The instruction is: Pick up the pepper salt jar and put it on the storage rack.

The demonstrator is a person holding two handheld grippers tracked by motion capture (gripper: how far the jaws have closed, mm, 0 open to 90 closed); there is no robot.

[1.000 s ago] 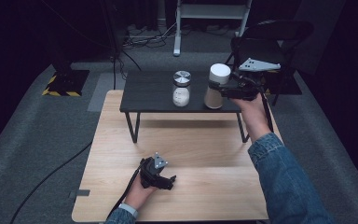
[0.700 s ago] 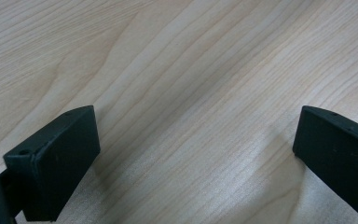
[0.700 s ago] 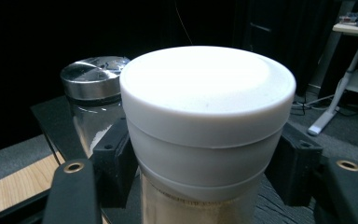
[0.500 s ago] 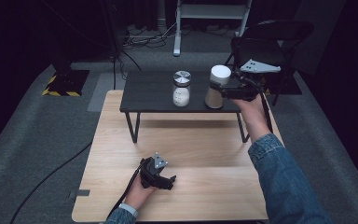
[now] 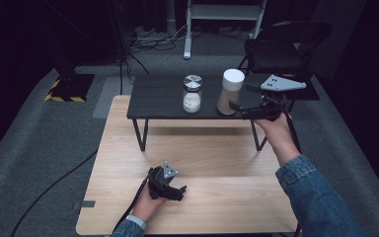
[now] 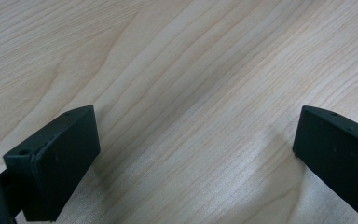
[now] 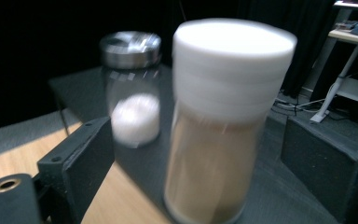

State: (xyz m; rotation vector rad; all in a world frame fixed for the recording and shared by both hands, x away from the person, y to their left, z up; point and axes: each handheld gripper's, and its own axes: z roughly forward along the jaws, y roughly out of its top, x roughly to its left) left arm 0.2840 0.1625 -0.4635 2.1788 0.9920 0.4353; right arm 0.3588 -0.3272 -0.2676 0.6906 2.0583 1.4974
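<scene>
Now, left to right as you face the table:

Your left gripper (image 5: 176, 191): it rests low on the light wooden tabletop (image 5: 217, 168), near the front edge, in your left hand (image 5: 148, 202); its jaws stand wide apart with nothing between them; in the left gripper view (image 6: 193, 163) you see bare wood grain in the gap; its black cable (image 5: 54, 185) trails off to the left over the grey carpet (image 5: 29, 138).

Small black raised shelf (image 5: 160, 96): it stands on thin metal legs across the far part of the wooden tabletop.

Short clear glass jar with a silver metal lid (image 5: 192, 94): upright on the black shelf, near its middle; white contents sit in its lower half; in the right gripper view (image 7: 130, 88) it stands behind and to the left of the taller jar, apart from it.

Tall clear jar with a thick white lid and tan contents (image 5: 230, 92): upright on the shelf, just right of the glass jar; in the right gripper view (image 7: 223, 126) it sits blurred between your jaws.

Your right gripper (image 5: 239, 107): held at shelf height by your right hand (image 5: 276, 131), denim sleeve (image 5: 321, 197) behind; its jaws are spread wide, one to each side of the tall jar, neither touching it.

Black folding chair (image 5: 286, 44): behind the shelf, at the right.
</scene>
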